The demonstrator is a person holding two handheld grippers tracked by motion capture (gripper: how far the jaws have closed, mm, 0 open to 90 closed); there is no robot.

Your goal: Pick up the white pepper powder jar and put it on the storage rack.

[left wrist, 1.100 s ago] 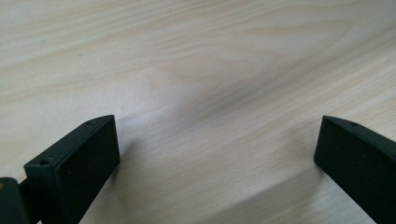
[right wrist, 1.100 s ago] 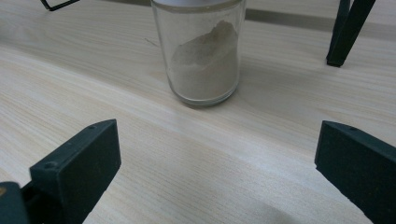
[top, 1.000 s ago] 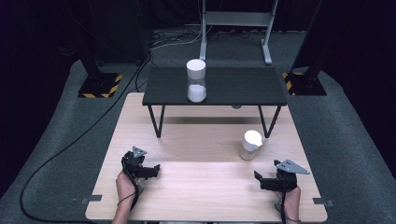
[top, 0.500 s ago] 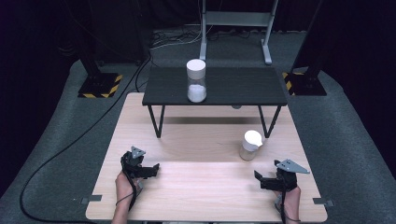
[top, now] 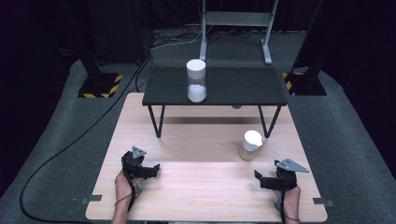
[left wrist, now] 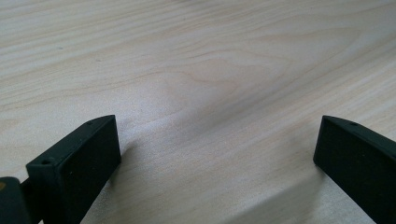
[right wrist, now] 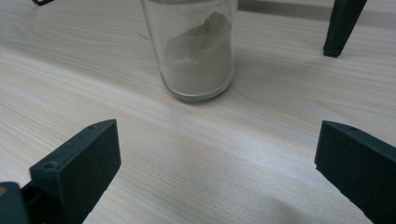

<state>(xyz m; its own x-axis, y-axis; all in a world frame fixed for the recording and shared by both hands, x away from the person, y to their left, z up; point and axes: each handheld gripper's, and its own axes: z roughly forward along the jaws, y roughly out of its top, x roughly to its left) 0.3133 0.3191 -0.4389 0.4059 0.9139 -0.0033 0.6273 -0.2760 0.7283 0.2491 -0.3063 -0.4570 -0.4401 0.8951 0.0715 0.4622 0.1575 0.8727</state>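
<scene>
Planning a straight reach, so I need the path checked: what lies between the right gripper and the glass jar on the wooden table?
Nothing: bare wood separates the right gripper from the glass jar in the right gripper view; the high view agrees.

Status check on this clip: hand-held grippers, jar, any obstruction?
Left hand-held gripper open, empty, low over table. Right hand-held gripper open, facing jar, not touching. Jar upright, path clear.
</scene>
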